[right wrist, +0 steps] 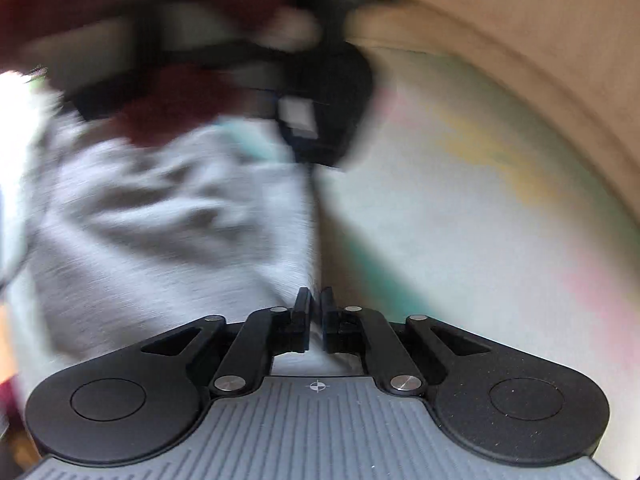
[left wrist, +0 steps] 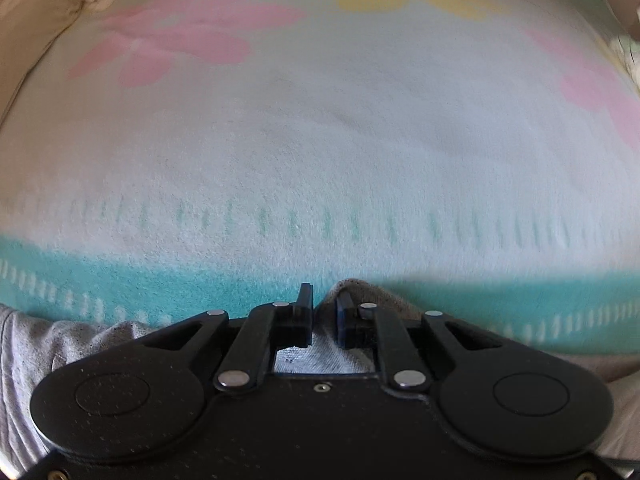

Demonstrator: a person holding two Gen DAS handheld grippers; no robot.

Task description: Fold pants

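Observation:
The grey pants (left wrist: 72, 344) lie under my left gripper (left wrist: 325, 312), which is shut on a fold of their fabric at the lower edge of the left wrist view. In the right wrist view the pants (right wrist: 168, 216) hang as a wrinkled grey sheet to the left, blurred by motion. My right gripper (right wrist: 316, 316) is shut on their edge. The other gripper, black (right wrist: 320, 112), shows at the top of the right wrist view with a dark red sleeve (right wrist: 168, 112) behind it.
A fleece blanket (left wrist: 320, 140) covers the surface, white with pink and yellow flowers and a teal band (left wrist: 160, 284). A tan cushion or wall (left wrist: 32, 20) borders it at the far left, and also shows in the right wrist view (right wrist: 540, 40).

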